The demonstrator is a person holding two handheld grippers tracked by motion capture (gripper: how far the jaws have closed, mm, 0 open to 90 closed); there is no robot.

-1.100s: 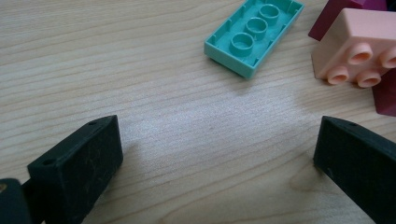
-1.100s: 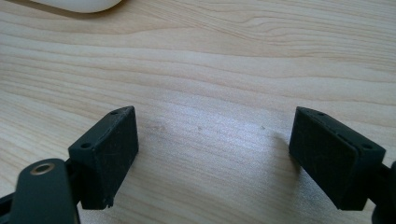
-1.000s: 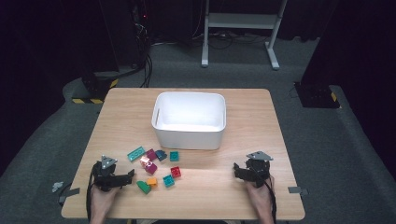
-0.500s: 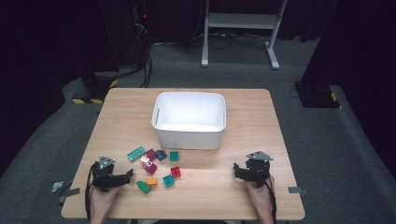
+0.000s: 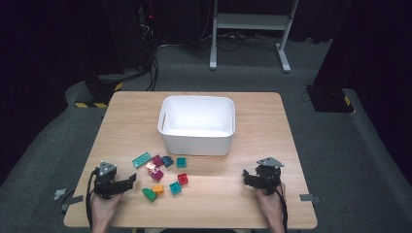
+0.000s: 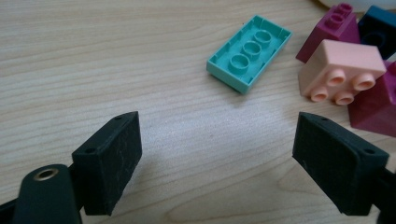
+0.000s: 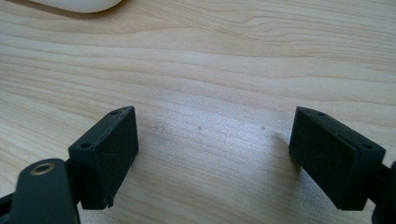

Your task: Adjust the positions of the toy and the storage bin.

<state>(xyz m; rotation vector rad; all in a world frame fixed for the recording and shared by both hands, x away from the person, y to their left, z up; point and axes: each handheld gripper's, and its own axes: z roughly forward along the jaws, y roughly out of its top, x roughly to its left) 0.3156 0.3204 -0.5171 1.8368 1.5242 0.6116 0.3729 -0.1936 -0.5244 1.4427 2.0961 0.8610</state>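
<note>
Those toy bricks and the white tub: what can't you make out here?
- Tub floor, high view: near part hidden by its front wall.
- Dark blue brick, left gripper view: cut off by the edge.
- Maroon brick, same view: cut off, partly behind the pink brick.
- Tub, right gripper view: a sliver.

A tub (image 5: 197, 125) stands on the middle of the tabletop (image 5: 272, 121). The bricks (image 5: 163, 173) lie in a loose group in front of it, toward the left. The left gripper (image 5: 130, 180) rests just left of the bricks, the right gripper (image 5: 247, 175) well apart on the right.
</note>
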